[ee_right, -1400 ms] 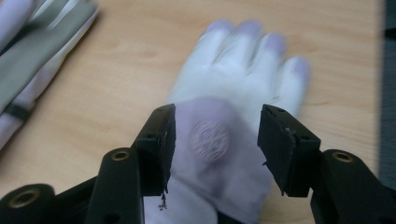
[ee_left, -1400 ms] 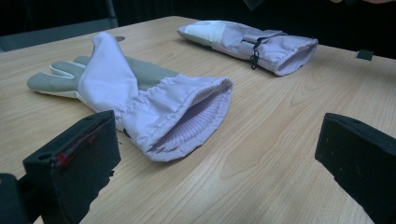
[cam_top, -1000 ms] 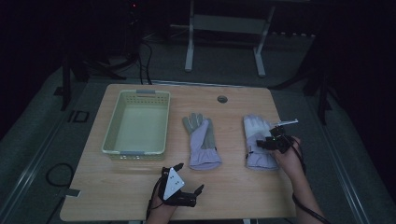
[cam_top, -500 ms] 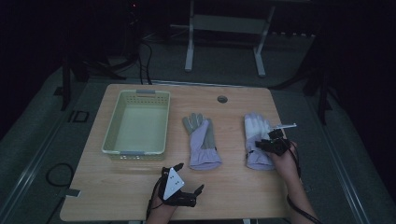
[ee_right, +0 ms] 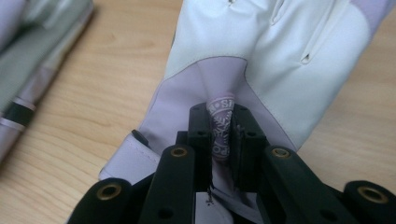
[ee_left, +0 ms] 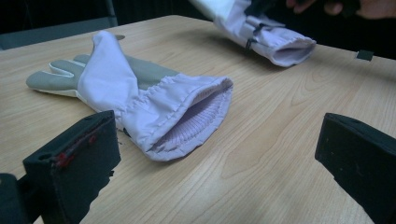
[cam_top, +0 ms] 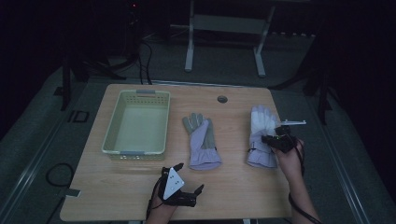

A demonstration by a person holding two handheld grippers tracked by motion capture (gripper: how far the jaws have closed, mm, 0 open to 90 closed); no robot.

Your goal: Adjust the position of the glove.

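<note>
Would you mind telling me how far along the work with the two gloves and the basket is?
Early. The basket is empty, so nothing looks finished. In hand: the right gripper has just closed its fingers on a pinched fold of the right glove. Left: the middle glove lies flat on the table, untouched, with the left gripper open near its cuff. Both gloves probably still need moving into the basket.

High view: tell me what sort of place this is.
Probably a dim lab or recording room: a lone wooden table lit amid darkness, metal stand legs behind it, cables across the carpeted floor.
</note>
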